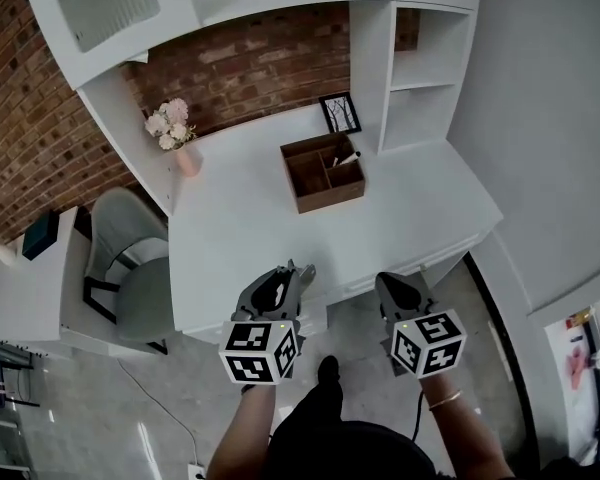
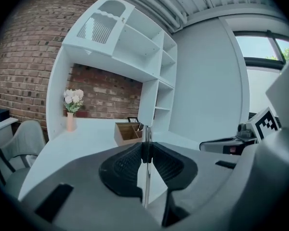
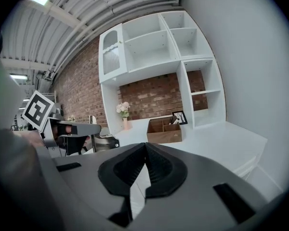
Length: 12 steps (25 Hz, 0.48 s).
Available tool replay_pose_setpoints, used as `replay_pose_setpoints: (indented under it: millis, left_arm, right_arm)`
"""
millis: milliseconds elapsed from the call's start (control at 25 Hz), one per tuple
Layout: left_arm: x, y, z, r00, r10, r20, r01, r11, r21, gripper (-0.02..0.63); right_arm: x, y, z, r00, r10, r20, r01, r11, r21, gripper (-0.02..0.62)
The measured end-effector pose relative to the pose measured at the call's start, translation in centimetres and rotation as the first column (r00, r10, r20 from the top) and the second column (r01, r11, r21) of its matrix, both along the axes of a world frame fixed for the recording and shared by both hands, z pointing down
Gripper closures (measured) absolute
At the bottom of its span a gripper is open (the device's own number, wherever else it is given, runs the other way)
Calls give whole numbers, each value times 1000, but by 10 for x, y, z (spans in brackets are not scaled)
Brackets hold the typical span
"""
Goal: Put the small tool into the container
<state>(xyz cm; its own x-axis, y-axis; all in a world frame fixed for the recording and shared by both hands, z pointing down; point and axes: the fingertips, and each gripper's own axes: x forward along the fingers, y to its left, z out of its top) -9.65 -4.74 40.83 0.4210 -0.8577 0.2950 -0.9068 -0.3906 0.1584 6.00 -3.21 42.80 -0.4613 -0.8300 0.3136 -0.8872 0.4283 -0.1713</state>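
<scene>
Wooden container (image 1: pixel 323 194) on the white desk (image 1: pixel 240 238), with the small tool (image 1: pixel 348 157) already resting in one of its right-hand compartments.

Dark at one end and pale at the other, the small tool leans against a divider. A framed picture (image 1: pixel 340 113) stands just behind the container, and a vase of pale flowers (image 1: pixel 174 130) sits well to its left by the brick wall (image 1: pixel 250 63). Left gripper (image 2: pixel 145 130) and right gripper (image 3: pixel 145 144) hover off the desk's front edge, each with its jaws pressed together on nothing.
</scene>
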Motion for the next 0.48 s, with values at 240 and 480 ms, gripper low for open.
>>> replay_pose_setpoints:
  millis: [240,480]
  left_arm:
    - [-6,-68,-2,1000,21,2,-21,1000,8,528]
    - [-10,-117,-3,999,42,-15,-42,999,8,528]
  right_arm:
    - [-15,-65,2,1000,-3,2,3,1000,-5,591]
    - [-25,-111,7,1000,4,1,-4,1000,-17,591]
